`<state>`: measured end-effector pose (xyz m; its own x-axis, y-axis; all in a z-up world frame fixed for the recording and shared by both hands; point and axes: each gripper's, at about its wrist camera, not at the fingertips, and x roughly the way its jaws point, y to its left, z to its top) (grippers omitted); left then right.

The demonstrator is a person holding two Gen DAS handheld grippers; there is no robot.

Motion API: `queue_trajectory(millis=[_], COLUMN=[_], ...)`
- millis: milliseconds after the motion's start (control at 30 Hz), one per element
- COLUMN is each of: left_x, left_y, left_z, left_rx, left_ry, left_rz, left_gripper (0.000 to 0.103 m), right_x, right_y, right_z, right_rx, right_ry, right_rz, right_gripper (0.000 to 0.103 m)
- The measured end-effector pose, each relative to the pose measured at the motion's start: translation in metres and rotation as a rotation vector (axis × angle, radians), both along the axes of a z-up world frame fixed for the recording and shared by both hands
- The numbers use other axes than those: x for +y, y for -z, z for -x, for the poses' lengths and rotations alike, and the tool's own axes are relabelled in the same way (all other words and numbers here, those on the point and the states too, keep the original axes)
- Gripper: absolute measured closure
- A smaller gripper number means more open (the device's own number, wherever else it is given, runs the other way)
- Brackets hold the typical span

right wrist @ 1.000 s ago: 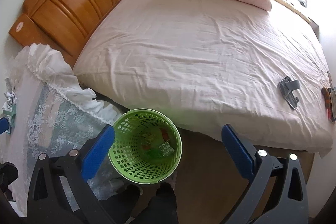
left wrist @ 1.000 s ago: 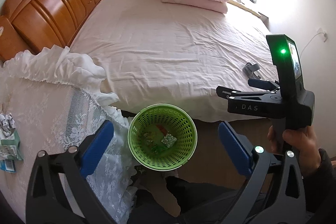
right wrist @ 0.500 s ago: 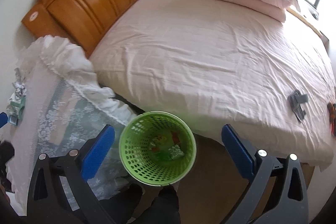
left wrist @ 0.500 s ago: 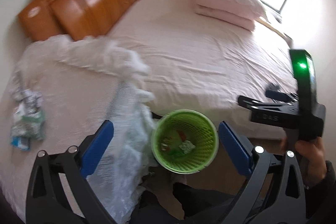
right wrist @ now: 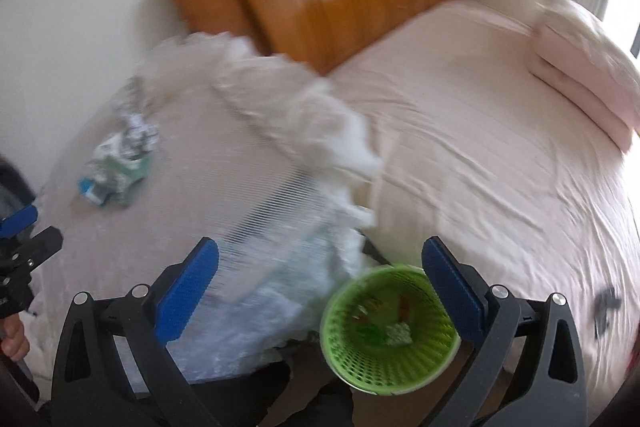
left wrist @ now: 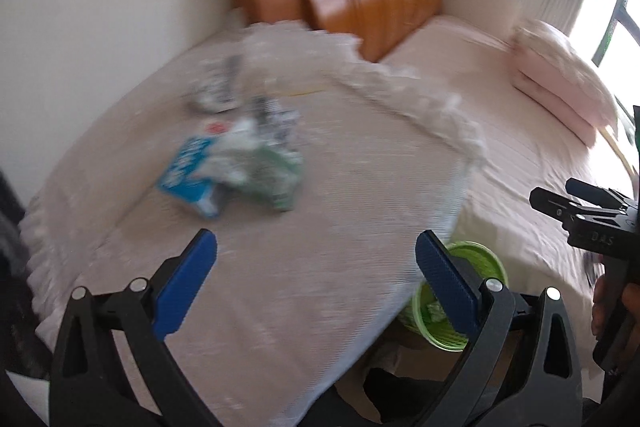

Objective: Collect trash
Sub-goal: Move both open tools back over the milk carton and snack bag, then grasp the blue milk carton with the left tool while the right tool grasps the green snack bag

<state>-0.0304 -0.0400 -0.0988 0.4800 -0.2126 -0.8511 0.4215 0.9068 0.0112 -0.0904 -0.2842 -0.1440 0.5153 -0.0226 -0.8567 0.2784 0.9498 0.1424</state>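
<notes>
On the lace-covered table (left wrist: 320, 267) beside the bed (right wrist: 480, 131) lies a blurred heap of trash (left wrist: 240, 163): crumpled wrappers, one blue, one green. Both views are smeared. The left gripper (left wrist: 316, 271) points at the heap, jaws spread wide and empty; the right gripper (right wrist: 320, 279), equally wide and empty, hangs near the green bin (right wrist: 390, 331), which already holds scraps. The step looks like reaching for the next piece; next, the left must close in on one wrapper and pinch it.
</notes>
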Motion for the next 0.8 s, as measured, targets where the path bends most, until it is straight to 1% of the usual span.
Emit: queue_trajectory(millis=[33,167,333,500,600,667,700,800], left_x=[0.012,0.042,0.062,0.072,0.077,0.081,0.083,0.091], left_y=[0.0,0.001,0.003,0.004,0.006,0.007,0.007,0.008], left_z=[-0.005,-0.012,-0.016,-0.025,-0.031,-0.034,-0.035,-0.039], left_rx=[0.0,0.001,0.0,0.013,0.023,0.032,0.034,0.035], left_ry=[-0.029,-0.091,-0.124,-0.132,-0.117,-0.102,-0.098,-0.092], left_rz=[0.0,0.002,0.001,0.013,0.023,0.027,0.027,0.024], left_gripper=[0.008,0.008,0.008,0.008,0.008,0.008,0.008,0.008], right_x=[0.008,0.044,0.075,0.093,0.112,0.128,0.142,0.172], right_y=[-0.001,-0.004,-0.008,-0.009,-0.001,0.008,0.015,0.03], right_z=[-0.006,-0.032,-0.054,-0.068,-0.081,-0.094,-0.104,-0.123], right_rx=[-0.002,-0.015,-0.027,-0.033,-0.021,-0.004,0.003,-0.001], right_ry=[-0.02,-0.114,-0.187,-0.242,-0.342,-0.42,-0.481,-0.605], right_rz=[-0.001,-0.006,-0.013,-0.031,-0.022,0.016,0.05,0.115], right_gripper=[0.002,0.002,0.002,0.002,0.002,0.002,0.002,0.002])
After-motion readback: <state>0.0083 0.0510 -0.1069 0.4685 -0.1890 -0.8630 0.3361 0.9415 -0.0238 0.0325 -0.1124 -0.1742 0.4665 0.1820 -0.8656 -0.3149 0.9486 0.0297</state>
